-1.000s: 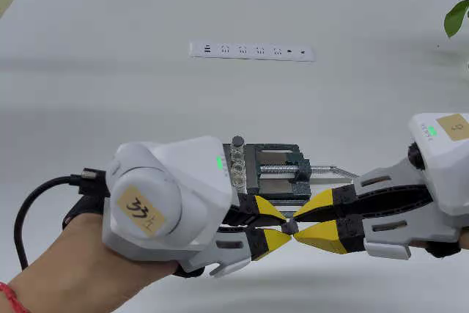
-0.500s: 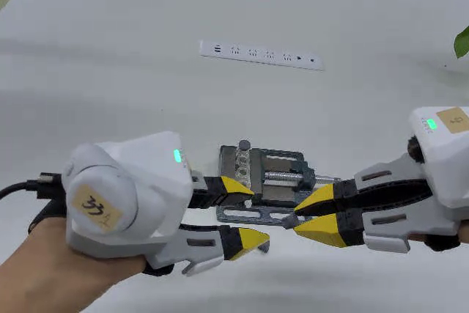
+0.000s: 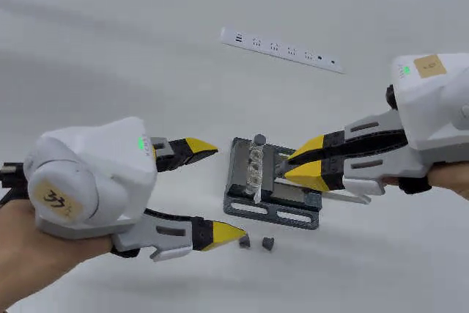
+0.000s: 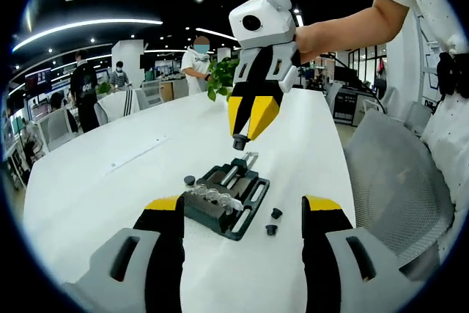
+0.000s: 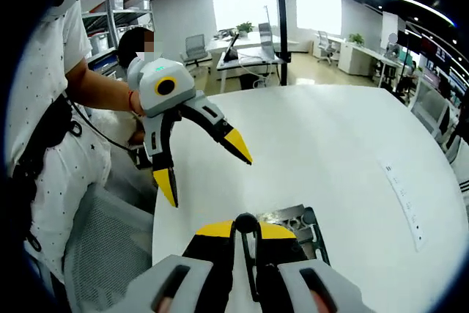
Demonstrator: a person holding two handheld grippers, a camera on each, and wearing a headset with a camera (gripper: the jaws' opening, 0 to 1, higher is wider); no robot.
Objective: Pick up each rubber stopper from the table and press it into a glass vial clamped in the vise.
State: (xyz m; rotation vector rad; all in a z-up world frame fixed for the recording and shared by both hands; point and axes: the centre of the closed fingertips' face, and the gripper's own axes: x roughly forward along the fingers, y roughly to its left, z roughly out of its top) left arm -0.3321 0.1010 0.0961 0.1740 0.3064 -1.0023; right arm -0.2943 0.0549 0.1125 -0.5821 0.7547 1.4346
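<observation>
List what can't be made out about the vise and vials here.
- Left gripper view: the glass vials are too small to count or tell which are plugged.
- Head view: the right gripper covers one end of the vise.
- Right gripper view: that gripper's own jaws hide the vials and most of the vise.

White table (image 3: 110, 49), dark vise (image 3: 242, 209) mid-table, two loose stoppers (image 3: 268, 242) just beside it, power strip (image 3: 282, 50) beyond

Dark grey vise (image 3: 236, 177), white table (image 3: 146, 56)
</observation>
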